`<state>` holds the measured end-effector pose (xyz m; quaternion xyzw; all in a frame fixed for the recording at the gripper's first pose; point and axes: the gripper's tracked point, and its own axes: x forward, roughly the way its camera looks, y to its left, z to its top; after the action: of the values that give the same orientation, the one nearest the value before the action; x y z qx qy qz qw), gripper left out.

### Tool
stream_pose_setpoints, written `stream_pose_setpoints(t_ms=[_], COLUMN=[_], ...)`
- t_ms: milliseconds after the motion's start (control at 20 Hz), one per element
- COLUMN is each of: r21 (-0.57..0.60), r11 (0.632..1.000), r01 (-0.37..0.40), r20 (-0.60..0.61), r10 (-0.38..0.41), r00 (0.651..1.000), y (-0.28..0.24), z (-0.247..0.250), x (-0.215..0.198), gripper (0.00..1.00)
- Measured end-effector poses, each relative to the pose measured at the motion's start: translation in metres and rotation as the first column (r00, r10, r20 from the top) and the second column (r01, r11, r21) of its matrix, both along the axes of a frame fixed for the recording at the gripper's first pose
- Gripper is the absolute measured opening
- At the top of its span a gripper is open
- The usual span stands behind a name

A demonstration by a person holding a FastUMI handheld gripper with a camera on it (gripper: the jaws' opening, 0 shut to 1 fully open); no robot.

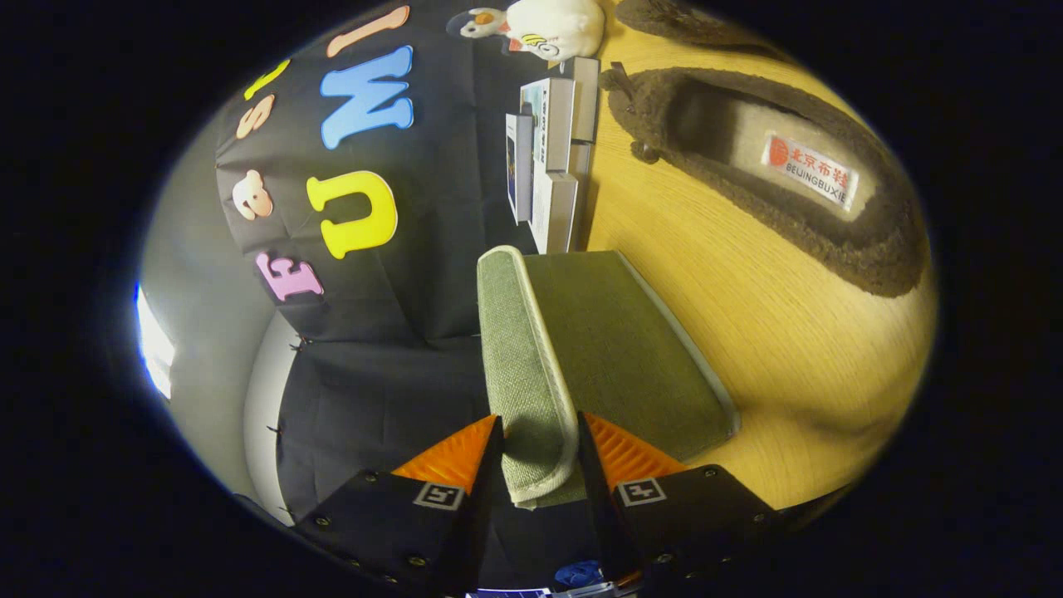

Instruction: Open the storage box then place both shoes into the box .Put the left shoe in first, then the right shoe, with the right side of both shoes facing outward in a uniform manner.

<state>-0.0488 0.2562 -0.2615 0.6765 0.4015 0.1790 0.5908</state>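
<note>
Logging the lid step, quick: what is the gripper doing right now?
Gripper: shut on the green fabric lid of the storage box, one finger on each side of its edge.

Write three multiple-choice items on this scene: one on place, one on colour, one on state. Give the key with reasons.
1. Where does the brown fleecy slipper lie?
A. on the wooden table beyond the box
B. inside the box
C. between the fingers

2. What colour is the woven fabric storage box lid?
A. red
B. green
C. blue

3. How does the gripper stand?
A. wide open, away from everything
B. shut on the slipper
C. closed on the lid's edge

Key: A, it rests on bare wood past the lid; B, its weave is green; C, both fingers press the lid's rim.
</note>
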Motion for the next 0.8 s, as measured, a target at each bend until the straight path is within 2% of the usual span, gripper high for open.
stream_pose_setpoints(t_ms=[150,200,250,300,400,450,500,800], r21=[-0.022,-0.015,0.005,0.009,0.008,0.016,0.002,-0.046], r11=[0.999,1.0,1.0,1.0,0.999,1.0,1.0,0.997], r01=[-0.046,-0.013,0.007,-0.005,-0.031,-0.006,-0.005,-0.067], r20=[0.01,0.006,0.002,0.007,0.028,0.035,0.048,0.141], r10=[0.046,0.013,-0.007,0.005,0.031,0.006,0.005,0.073], r00=[0.999,1.0,1.0,1.0,0.999,0.999,0.999,0.987], y=[0.005,-0.011,-0.007,-0.008,-0.007,-0.012,-0.009,-0.01], z=[-0.002,0.003,0.003,0.005,0.01,0.017,0.015,0.056], x=[-0.003,-0.006,0.002,0.0,-0.002,0.0,0.006,0.008], gripper=[0.49,0.39,0.2,0.1,0.1,0.1,0.0,0.0])
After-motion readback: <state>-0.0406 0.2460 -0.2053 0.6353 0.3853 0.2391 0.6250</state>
